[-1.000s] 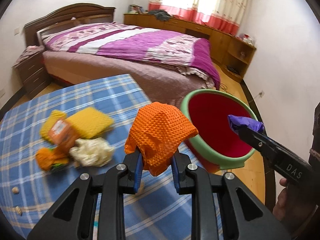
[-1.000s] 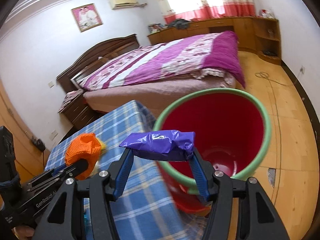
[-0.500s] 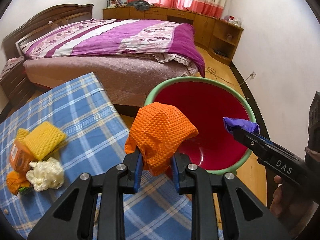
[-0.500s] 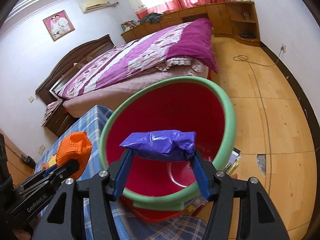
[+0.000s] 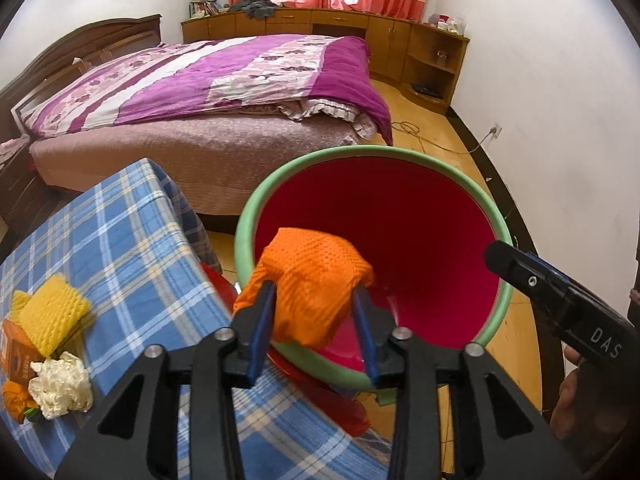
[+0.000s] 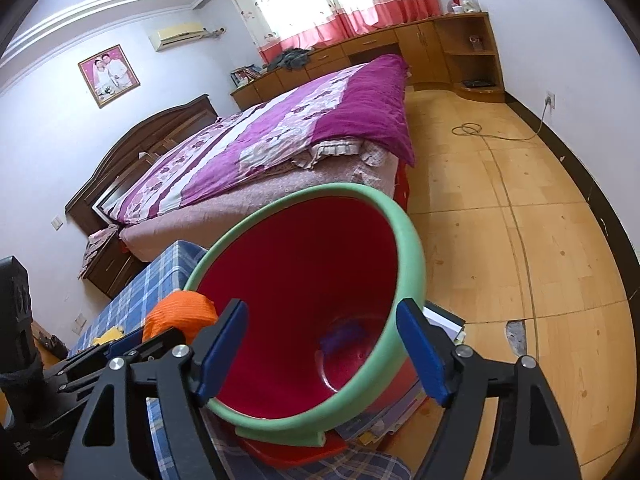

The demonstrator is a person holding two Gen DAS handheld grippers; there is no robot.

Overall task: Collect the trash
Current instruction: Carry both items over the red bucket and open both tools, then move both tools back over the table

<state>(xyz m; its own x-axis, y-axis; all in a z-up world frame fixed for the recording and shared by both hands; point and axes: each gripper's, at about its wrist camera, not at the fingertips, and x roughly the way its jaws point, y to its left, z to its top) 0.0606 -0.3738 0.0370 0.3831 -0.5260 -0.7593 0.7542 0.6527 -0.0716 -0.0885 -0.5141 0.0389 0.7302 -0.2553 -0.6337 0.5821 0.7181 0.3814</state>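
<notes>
A red bin with a green rim [image 5: 496,216] [image 6: 412,248] stands beside the blue plaid table [image 5: 120,240]. My left gripper [image 5: 314,320] holds an orange foam net [image 5: 312,280] between widened jaws over the bin's near rim; the net also shows in the right wrist view [image 6: 178,314]. My right gripper [image 6: 320,356] is open and empty above the bin mouth. A purple wrapper [image 6: 344,334] lies blurred inside the bin near its bottom. The right gripper [image 5: 496,254] shows at the bin's right edge in the left wrist view.
On the table's left lie a yellow foam net [image 5: 50,312], an orange carton [image 5: 18,352], a white crumpled wad [image 5: 60,384] and an orange scrap [image 5: 14,398]. A bed with a purple quilt [image 5: 224,76] stands behind. Wooden floor [image 6: 520,240] lies right of the bin.
Both grippers moved over the bin. My right gripper opened and the purple wrapper dropped into the bin. My left gripper's jaws have widened around the orange net.
</notes>
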